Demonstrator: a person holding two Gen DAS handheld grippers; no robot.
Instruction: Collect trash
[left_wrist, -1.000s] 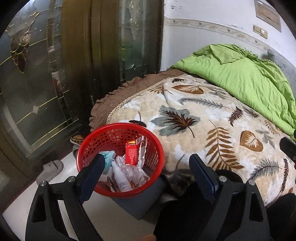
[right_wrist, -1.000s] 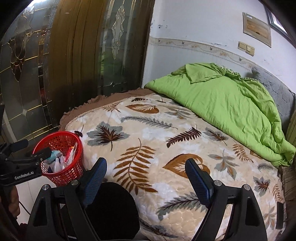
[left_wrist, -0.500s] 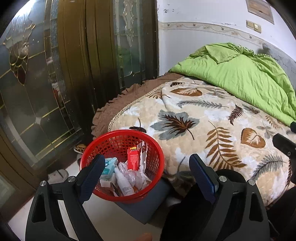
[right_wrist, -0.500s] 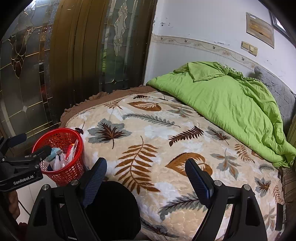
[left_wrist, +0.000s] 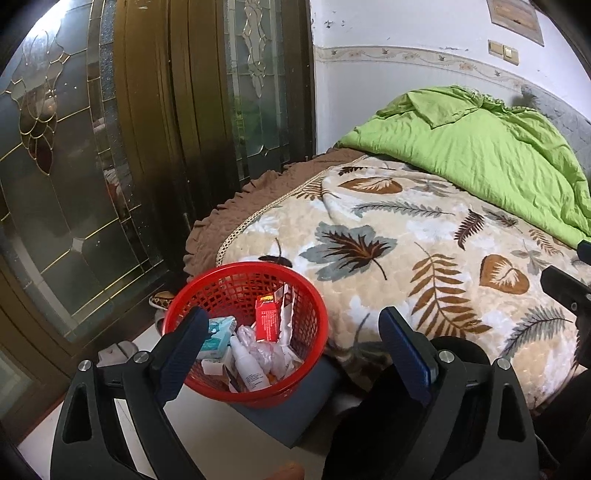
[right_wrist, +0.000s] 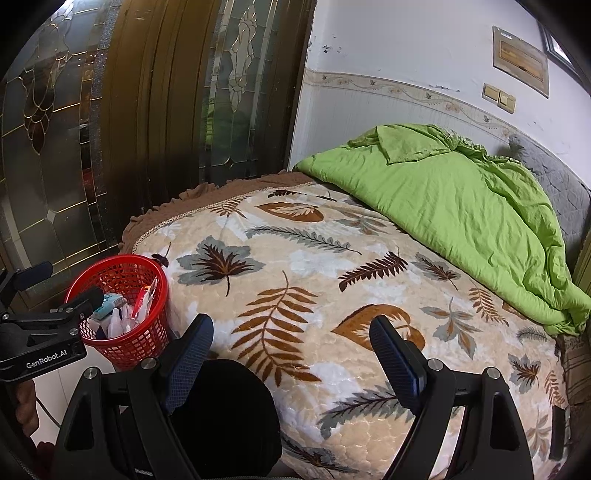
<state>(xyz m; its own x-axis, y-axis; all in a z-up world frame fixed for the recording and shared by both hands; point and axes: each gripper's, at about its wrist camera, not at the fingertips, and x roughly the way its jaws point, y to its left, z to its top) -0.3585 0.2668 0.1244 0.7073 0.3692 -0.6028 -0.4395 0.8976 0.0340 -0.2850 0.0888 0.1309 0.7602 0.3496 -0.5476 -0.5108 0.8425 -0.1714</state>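
Fingers first: my left gripper (left_wrist: 291, 341) stands wide apart with nothing between its pads, and my right gripper (right_wrist: 291, 347) is just as open and empty, hovering over the near edge of the bed. Just past my left fingertips sits one red basket (left_wrist: 245, 332), on the floor tight against the corner of the bed, perched on a dark grey block (left_wrist: 291, 413). I judge it light, a thin plastic mesh that will flex if squeezed, so the rim is the place to pinch. Inside I count one red carton (left_wrist: 267, 319), one white bottle (left_wrist: 249, 369) that looks smooth and likely slippery, one pale blue packet (left_wrist: 218, 334), and crumpled clear wrappers I cannot number; all look featherweight and crushable. Further out lies one leaf-patterned bedspread (right_wrist: 332, 280), where I see no loose trash, and beyond it one green quilt (right_wrist: 454, 206) heaped against the wall.
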